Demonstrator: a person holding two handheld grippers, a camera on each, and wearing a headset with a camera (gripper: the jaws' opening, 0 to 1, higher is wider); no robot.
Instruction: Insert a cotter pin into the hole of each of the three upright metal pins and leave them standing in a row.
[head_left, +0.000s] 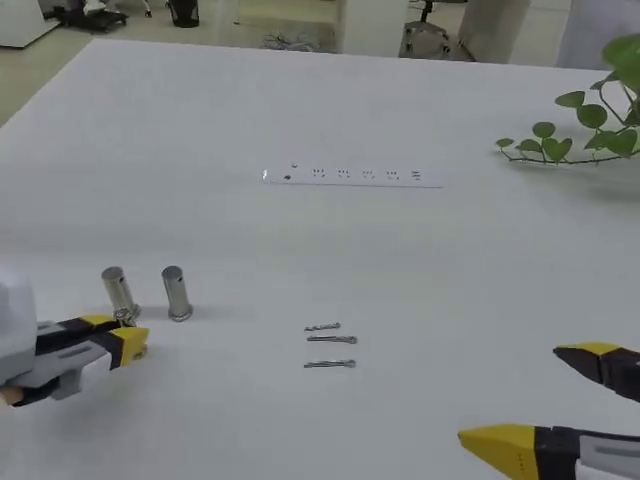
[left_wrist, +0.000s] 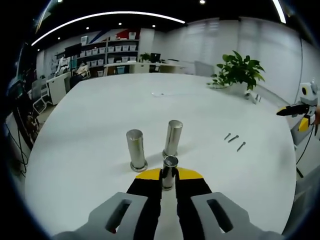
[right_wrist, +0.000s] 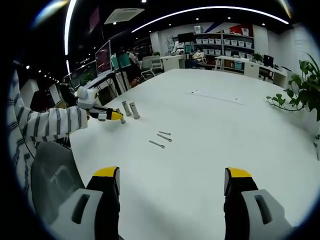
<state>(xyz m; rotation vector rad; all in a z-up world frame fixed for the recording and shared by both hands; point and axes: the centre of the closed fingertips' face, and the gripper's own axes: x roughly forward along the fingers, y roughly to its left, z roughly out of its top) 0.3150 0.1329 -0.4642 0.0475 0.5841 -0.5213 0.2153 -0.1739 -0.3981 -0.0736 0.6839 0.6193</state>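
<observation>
**Desk:** What was at the left of the bench?

**Photographer:** The left gripper (head_left: 138, 342) sat low over the white table (head_left: 300, 230). Its yellow-tipped jaws were closed tight on the held pin (left_wrist: 170, 171), a short metal pin that stood upright between them in the left gripper view. Whether its foot touched the table could not be told. A striped sleeve (right_wrist: 45, 125) showed behind that gripper in the right gripper view.

**Desk:** And just beyond it?

**Photographer:** Two metal pins stood upright on their flanged bases, side by side and a little apart. The left pin (head_left: 118, 290) was just beyond the closed jaws and the right pin (head_left: 175, 292) was beside it.

**Desk:** Where were the cotter pins?

**Photographer:** The three cotter pins (head_left: 331, 341) lay flat near the middle of the table. They were stacked one behind another, roughly parallel, and well apart from the standing pins. A white power strip (head_left: 350, 176) lay farther back.

**Desk:** And the right side?

**Photographer:** The right gripper (head_left: 508, 393) was at the near right corner with its jaws spread wide and nothing between them, clear of the cotter pins. A leafy plant (head_left: 590, 125) trailed over the table's far right edge.
</observation>
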